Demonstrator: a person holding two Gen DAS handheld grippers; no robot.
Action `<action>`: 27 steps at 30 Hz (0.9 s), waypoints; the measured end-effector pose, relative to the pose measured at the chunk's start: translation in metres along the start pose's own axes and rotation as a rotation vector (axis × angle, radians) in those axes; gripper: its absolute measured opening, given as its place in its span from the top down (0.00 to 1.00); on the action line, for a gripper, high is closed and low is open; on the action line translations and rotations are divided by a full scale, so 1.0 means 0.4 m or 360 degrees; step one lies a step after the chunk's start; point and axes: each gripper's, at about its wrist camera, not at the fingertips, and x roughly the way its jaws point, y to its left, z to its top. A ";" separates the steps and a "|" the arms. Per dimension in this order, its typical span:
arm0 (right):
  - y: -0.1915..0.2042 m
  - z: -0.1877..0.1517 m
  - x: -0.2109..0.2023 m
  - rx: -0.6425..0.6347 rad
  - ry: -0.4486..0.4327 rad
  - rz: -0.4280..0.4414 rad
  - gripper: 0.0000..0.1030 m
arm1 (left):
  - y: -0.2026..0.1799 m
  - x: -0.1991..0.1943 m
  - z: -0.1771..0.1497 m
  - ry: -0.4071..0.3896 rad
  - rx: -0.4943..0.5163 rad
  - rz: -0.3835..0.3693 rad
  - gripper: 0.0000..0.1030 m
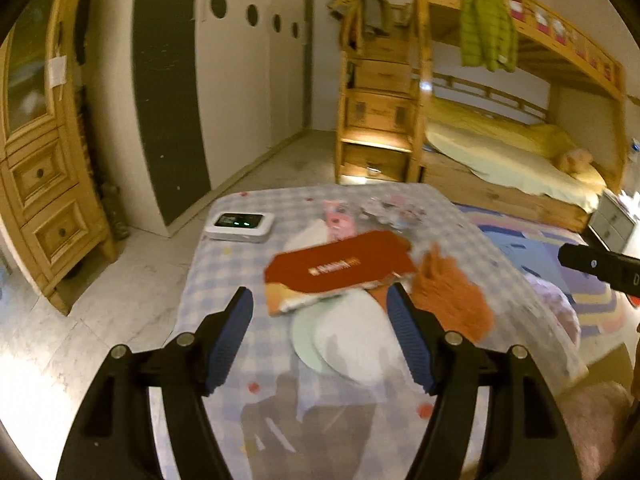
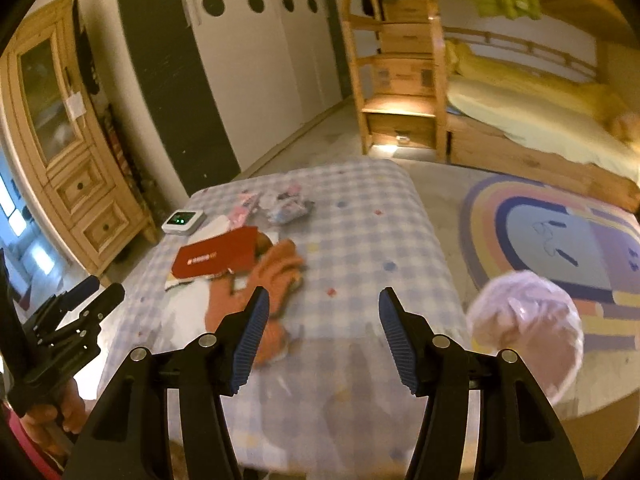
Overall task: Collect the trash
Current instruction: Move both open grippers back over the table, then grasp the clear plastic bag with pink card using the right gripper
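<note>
Left wrist view shows the trash just past the jaws: a red packet lies flat on white plates, with an orange glove beside the right jaw. A crinkly wrapper sits farther ahead. All of it rests on the checked table.

The left gripper is spread apart with nothing between its pads. The right gripper is also spread and empty; the glove pokes out by its left jaw.

I think the step is reaching for the first piece. To do it well, come down slowly so one pad slides under the packet's raised edge, then squeeze. Leave the white box with green lights alone.

A pink bag waits off the right jaw. It is blurry, so I cannot tell what is inside.
</note>
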 end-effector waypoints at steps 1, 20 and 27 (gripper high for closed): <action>0.010 0.013 0.028 -0.0019 0.0004 -0.0002 0.44 | 0.011 0.023 0.008 -0.0001 -0.0026 0.0013 0.35; 0.043 0.220 0.445 -0.0063 0.0145 0.0049 0.21 | 0.084 0.294 0.187 0.0037 -0.0156 0.0195 0.34; 0.045 0.222 0.517 -0.0073 0.0292 0.0152 0.32 | 0.090 0.321 0.179 0.0125 -0.0171 0.0183 0.34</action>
